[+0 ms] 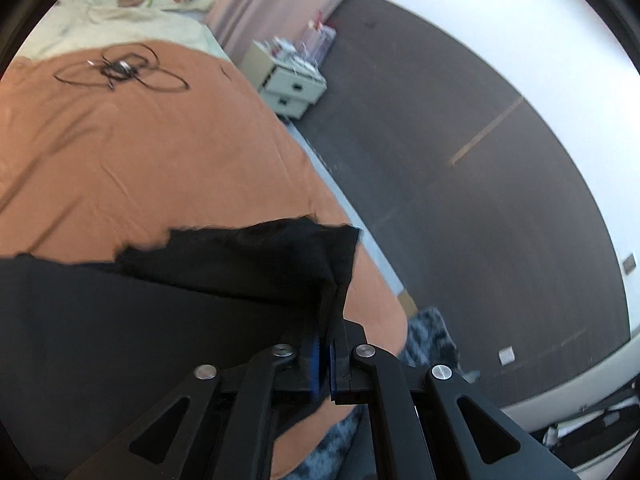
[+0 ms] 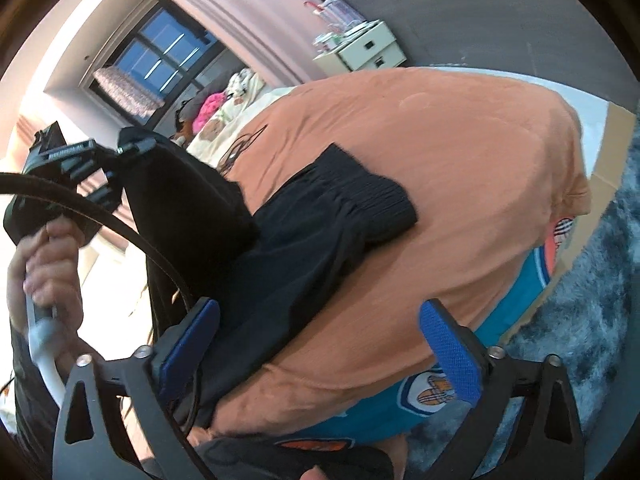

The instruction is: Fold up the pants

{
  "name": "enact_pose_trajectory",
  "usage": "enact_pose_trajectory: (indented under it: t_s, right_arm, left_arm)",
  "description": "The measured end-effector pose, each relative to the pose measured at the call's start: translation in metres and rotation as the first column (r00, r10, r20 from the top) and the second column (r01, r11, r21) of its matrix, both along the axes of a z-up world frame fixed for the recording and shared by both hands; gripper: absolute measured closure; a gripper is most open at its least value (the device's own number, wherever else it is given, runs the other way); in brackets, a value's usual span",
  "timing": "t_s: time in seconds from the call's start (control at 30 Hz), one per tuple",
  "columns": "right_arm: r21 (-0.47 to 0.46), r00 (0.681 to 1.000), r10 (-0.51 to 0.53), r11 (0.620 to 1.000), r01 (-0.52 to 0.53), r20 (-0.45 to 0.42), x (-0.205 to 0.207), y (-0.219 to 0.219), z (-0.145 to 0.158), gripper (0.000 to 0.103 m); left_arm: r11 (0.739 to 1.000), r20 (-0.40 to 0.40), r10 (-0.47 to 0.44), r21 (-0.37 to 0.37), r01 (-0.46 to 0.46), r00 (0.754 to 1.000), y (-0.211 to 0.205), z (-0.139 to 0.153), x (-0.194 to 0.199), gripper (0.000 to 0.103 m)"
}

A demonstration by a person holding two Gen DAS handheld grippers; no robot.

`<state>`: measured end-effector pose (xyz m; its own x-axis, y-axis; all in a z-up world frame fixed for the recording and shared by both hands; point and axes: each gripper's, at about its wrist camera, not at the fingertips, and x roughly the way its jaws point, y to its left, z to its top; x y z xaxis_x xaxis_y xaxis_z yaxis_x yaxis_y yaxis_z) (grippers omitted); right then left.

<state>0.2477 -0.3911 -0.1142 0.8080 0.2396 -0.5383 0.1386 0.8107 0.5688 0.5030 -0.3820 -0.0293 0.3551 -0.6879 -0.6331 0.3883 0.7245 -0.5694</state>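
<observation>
In the left wrist view, the left tool (image 1: 324, 354) is clamped on a corner of the black pants (image 1: 240, 264), lifted above the orange bedspread (image 1: 140, 152); a dark wall (image 1: 460, 168) is seen beyond.

In the right wrist view, the right tool (image 2: 320, 344) is spread wide over the pants (image 2: 304, 240), spread ahead on the bedspread (image 2: 440, 184); a window (image 2: 160, 56) is seen beyond.
</observation>
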Motion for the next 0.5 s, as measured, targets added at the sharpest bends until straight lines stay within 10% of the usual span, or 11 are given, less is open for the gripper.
enact_pose_trajectory:
  t_s: [0.1, 0.17, 0.5]
  right_arm:
    - [0.022, 1.0, -0.008, 1.0, 0.008, 0.005, -0.004, -0.005, 0.001, 0.008]
    - [0.029, 1.0, -0.002, 1.0, 0.001, 0.013, -0.007, -0.006, 0.002, 0.008]
    - [0.006, 0.998, 0.06, 0.998, -0.061, 0.036, 0.002, 0.001, 0.01, 0.017]
  left_arm:
    - [0.992, -0.062, -0.1, 0.073, 0.105, 0.993, -0.023, -0.021, -0.01, 0.056]
    - [0.988, -0.058, -0.121, 0.088, 0.126, 0.991, -0.025, -0.029, -0.02, 0.046]
    - [0.988, -0.032, -0.035, 0.151, 0.039, 0.999, 0.039, -0.035, -0.03, 0.04]
